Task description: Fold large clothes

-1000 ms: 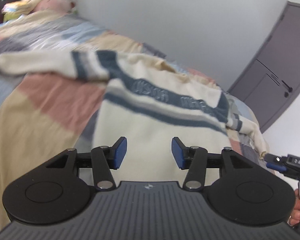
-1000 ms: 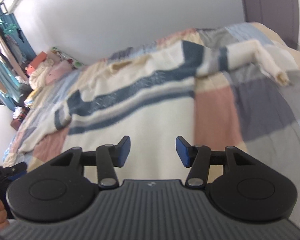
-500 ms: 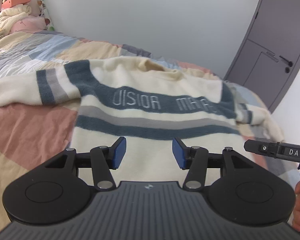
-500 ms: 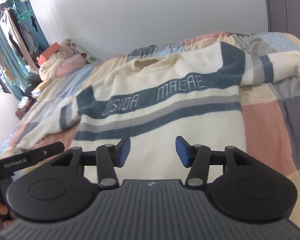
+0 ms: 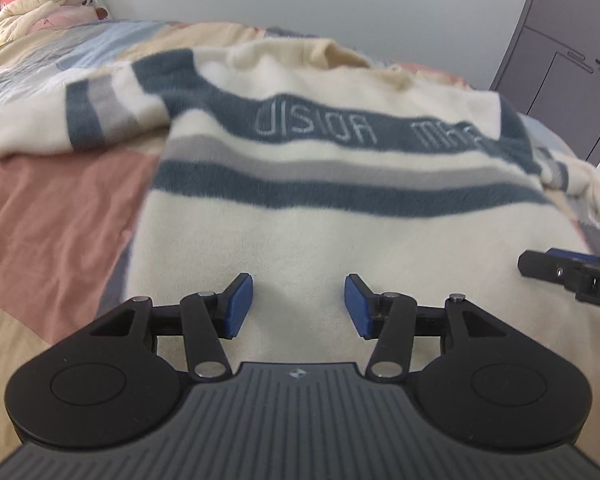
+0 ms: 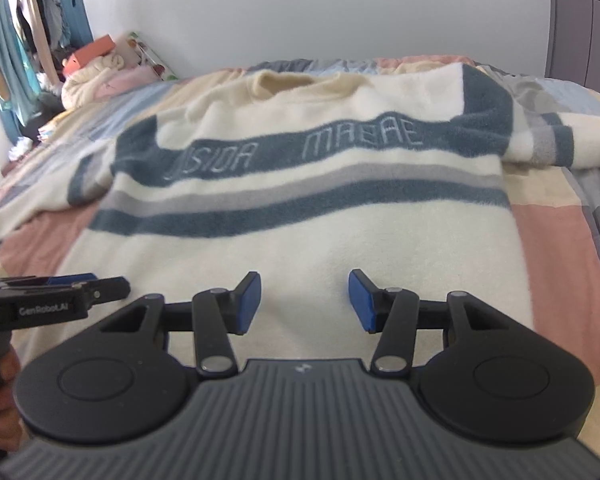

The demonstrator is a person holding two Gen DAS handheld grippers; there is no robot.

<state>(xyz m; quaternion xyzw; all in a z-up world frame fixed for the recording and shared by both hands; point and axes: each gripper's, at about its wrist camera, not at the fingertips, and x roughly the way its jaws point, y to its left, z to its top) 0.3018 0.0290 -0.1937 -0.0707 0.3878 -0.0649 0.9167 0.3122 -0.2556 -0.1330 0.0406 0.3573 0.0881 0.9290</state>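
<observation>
Bed with patchwork cover in pink, tan, blue and grey squares fills both views.

Sweater, cream with dark blue and grey bands, lies flat and face up on the bed, collar toward the far wall, hem toward the cameras. Lettering runs across the upper blue band. Right-wrist view shows the same sweater with one sleeve stretched out to each side. The sleeve tips are partly out of frame or blurred, so I cannot tell how they end.

Left tongs: blue pads apart, nothing between them, held over the lower cream part of the sweater. Contact with the cloth not clear.

Right tongs: pads apart, nothing gripped, also over the lower cream part, near the hem.

Change against the frame half a second back: both cameras sit lower and closer to the cloth; the sweater fills more of each view. Its lay on the bed looks unchanged. The tong gap is the same.

Each gripper's tip shows at the edge of the other's view, just beside one another.
</observation>
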